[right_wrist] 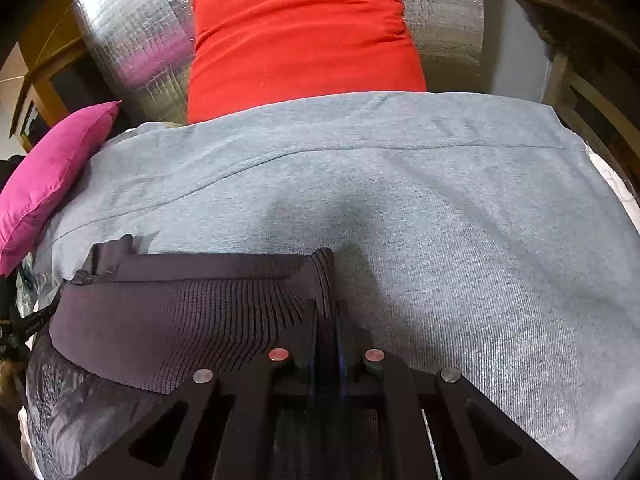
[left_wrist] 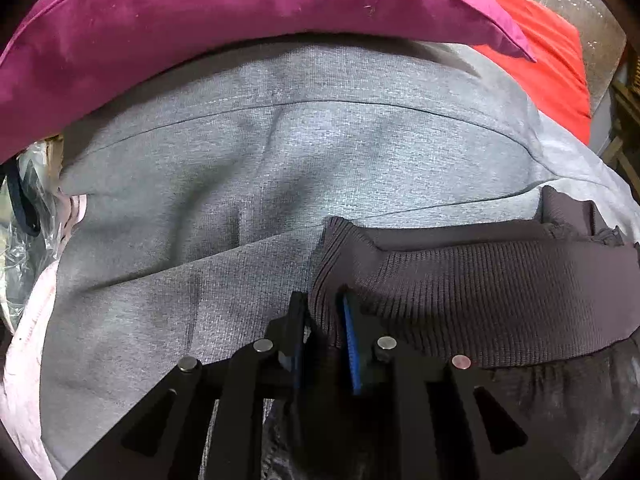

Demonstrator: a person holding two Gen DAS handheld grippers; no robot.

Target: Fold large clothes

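Left wrist view: both tongs (left_wrist: pixel 320 312) (right_wrist: pixel 326 312) pinch the dark jacket's ribbed hem (left_wrist: pixel 480 280) (right_wrist: pixel 180 304), stretched flat.

Cushions against a foil wall

A red cushion (right_wrist: pixel 304 36) and a magenta cushion (left_wrist: pixel 224 20) lean on silver quilted foil (right_wrist: pixel 132 36); wooden frames (right_wrist: pixel 44 80) stand at both sides.

Two cushions (right_wrist: pixel 304 36), one jacket (right_wrist: pixel 172 312)
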